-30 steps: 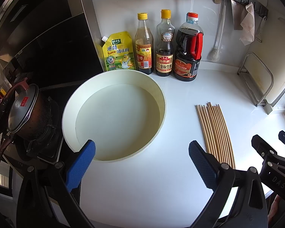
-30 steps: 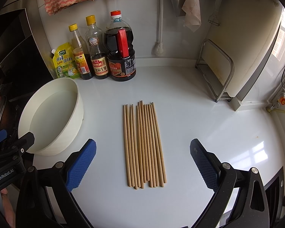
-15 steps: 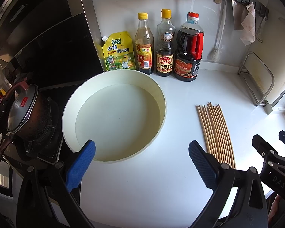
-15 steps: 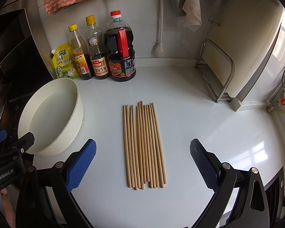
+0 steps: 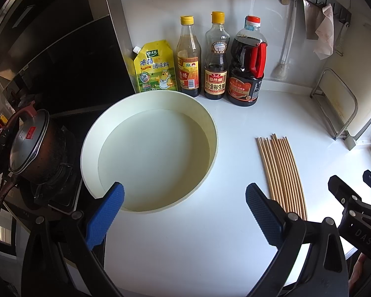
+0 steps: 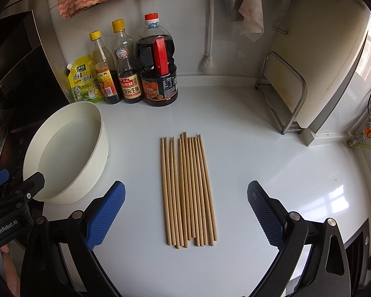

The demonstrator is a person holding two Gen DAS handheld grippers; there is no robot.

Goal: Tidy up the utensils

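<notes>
White counter (image 6: 272,173) carried the chopsticks (image 6: 188,190), lying flat in a loose row beside the basin (image 6: 96,133) (water inside, it seemed). Right gripper (image 6: 185,210) hung over their near ends, jaws wide; left gripper (image 5: 184,210) hung over the basin rim, also wide, both empty. Thin round sticks could roll or splay under a pinch, and some might slip free.

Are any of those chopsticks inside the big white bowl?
No, the chopsticks all lie flat on the white counter, apart from the bowl, which holds only water.
</notes>
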